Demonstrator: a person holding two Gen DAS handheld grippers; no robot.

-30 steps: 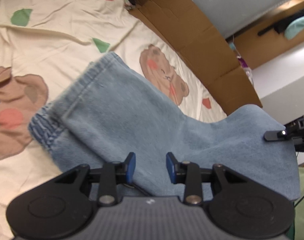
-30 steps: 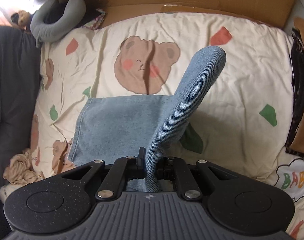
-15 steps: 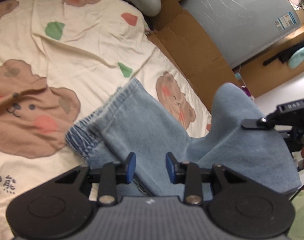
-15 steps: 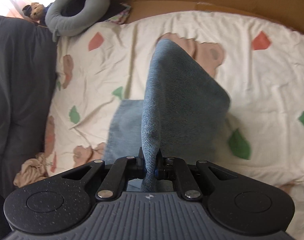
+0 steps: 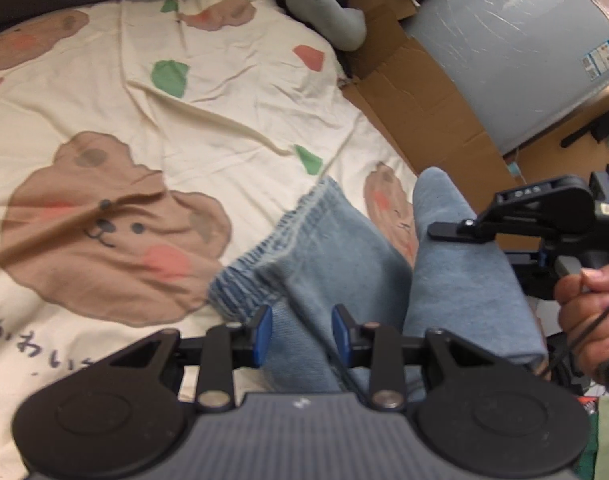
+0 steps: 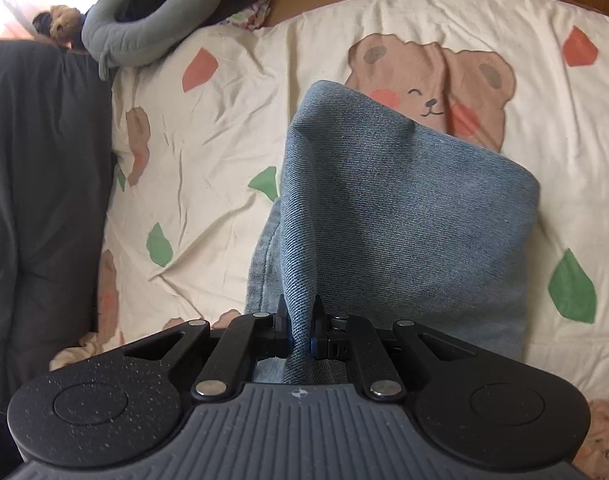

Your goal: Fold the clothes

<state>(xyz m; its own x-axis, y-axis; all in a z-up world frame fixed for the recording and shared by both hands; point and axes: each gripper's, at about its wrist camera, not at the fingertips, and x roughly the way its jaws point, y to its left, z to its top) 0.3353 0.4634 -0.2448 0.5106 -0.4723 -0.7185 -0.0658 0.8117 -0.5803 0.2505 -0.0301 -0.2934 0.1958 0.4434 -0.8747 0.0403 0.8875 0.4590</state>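
My right tool (image 6: pixel 301 330) is clenched on a fold of the blue denim garment (image 6: pixel 404 216), which rises from between its pads as a tented flap and drapes down to the right onto the bed sheet (image 6: pixel 224 152), the cream one printed with bears. From my left wrist view the left tool (image 5: pixel 302 334) stands released, its blue pads apart with denim showing between them; I see neither pad pressing the cloth. The garment's elastic waistband (image 5: pixel 260 276) lies bunched just beyond that tool's left pad, on the sheet beside the big bear print. The lifted flap stands to the right, with the right tool and the person's hand (image 5: pixel 588 312) at its edge. A grey neck pillow (image 6: pixel 152 20) sits at the bed's far left corner, and flattened cardboard (image 5: pixel 420 92) lies along the bed's right side.
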